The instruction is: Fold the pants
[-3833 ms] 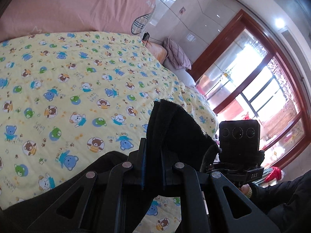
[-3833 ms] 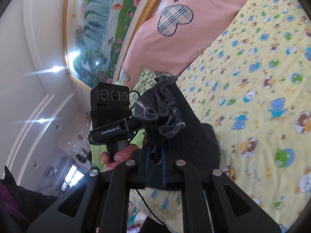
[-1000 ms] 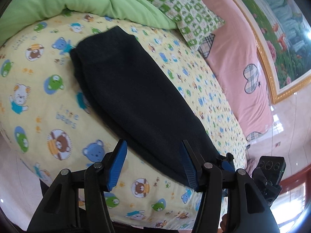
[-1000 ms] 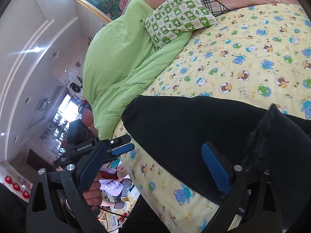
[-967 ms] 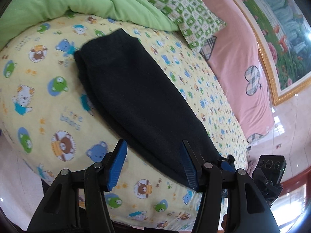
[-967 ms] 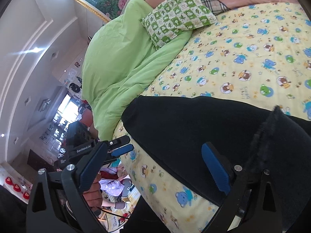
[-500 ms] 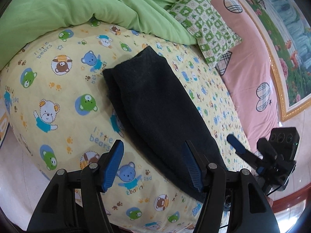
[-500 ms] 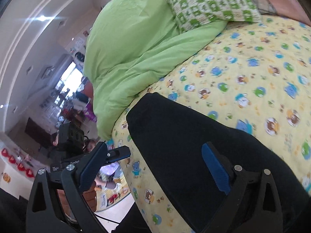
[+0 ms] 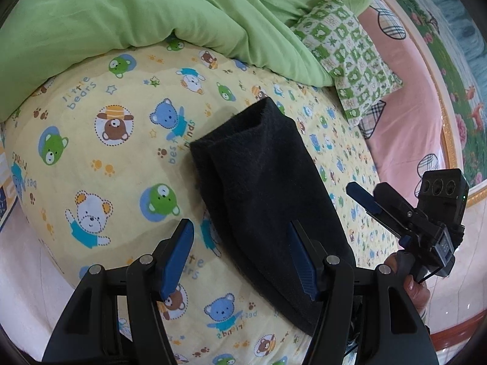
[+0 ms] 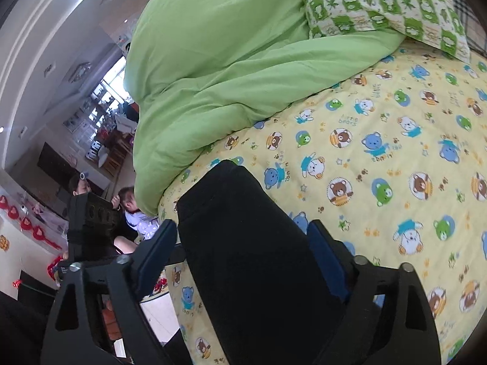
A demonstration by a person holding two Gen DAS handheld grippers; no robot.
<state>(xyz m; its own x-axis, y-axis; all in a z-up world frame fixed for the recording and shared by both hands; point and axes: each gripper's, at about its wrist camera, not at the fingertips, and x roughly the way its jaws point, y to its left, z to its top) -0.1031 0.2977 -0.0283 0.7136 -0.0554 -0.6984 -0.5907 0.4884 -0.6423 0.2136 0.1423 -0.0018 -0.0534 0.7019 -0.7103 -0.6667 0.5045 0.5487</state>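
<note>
The black pants [image 9: 261, 188] lie folded lengthwise in a long strip on the yellow bear-print bedsheet [image 9: 100, 127]. My left gripper [image 9: 240, 258] is open, its jaws wide apart above the near part of the strip, holding nothing. My right gripper [image 10: 243, 258] is open too, its blue pads either side of the pants [image 10: 243, 243] without pinching them. In the left wrist view the right gripper [image 9: 404, 213] shows at the far right, held in a hand beside the bed edge.
A green duvet [image 9: 137, 12] is bunched at the far side of the bed. A green checked pillow [image 9: 350, 48] and a pink headboard [image 9: 408, 97] lie beyond. The bed edge drops to the floor [image 9: 18, 261]. People sit in the room beyond [image 10: 127, 210].
Both grippers held the pants up 3.8 s ago; the pants now lie on the bed and both grippers are open. Over the last second both cameras have swung towards the strip's far end.
</note>
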